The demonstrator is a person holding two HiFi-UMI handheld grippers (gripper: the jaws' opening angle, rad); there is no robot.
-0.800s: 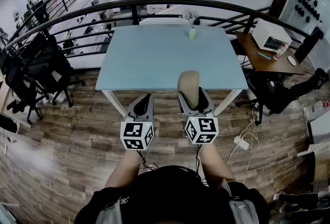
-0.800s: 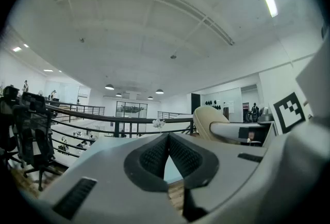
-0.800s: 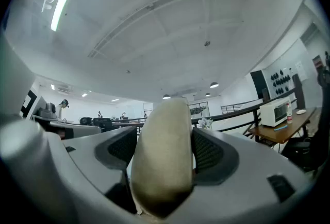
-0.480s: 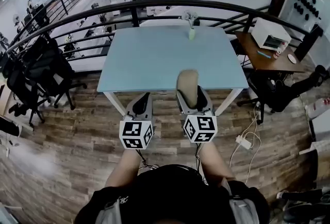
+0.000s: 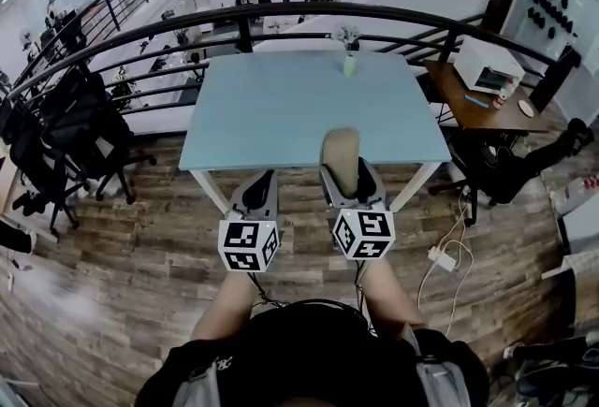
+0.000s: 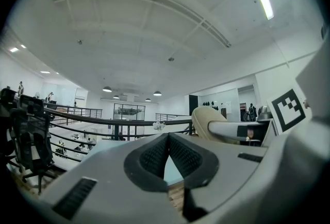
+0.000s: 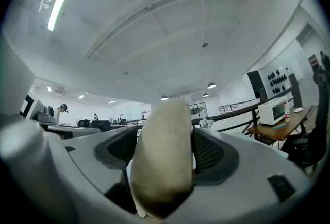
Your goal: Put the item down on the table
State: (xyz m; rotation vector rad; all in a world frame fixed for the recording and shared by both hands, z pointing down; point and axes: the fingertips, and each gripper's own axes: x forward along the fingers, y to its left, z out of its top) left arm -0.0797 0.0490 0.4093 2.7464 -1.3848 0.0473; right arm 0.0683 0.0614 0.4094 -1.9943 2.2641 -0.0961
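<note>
Beige item (image 5: 342,152) pinched in right gripper (image 5: 352,179)
It juts past the jaws toward the table (image 5: 281,106); left gripper (image 5: 259,192) jaws pressed together

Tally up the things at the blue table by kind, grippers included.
Grippers: 2, the left gripper and the right gripper
Beige item, clamped in the right gripper: 1
Small vase with flowers: 1
Light blue table: 1
Total: 5

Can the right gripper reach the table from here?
Probably yes: the right gripper, shut on the beige item, shows at the table's bare near edge, and the vase stands at the far edge.
</note>
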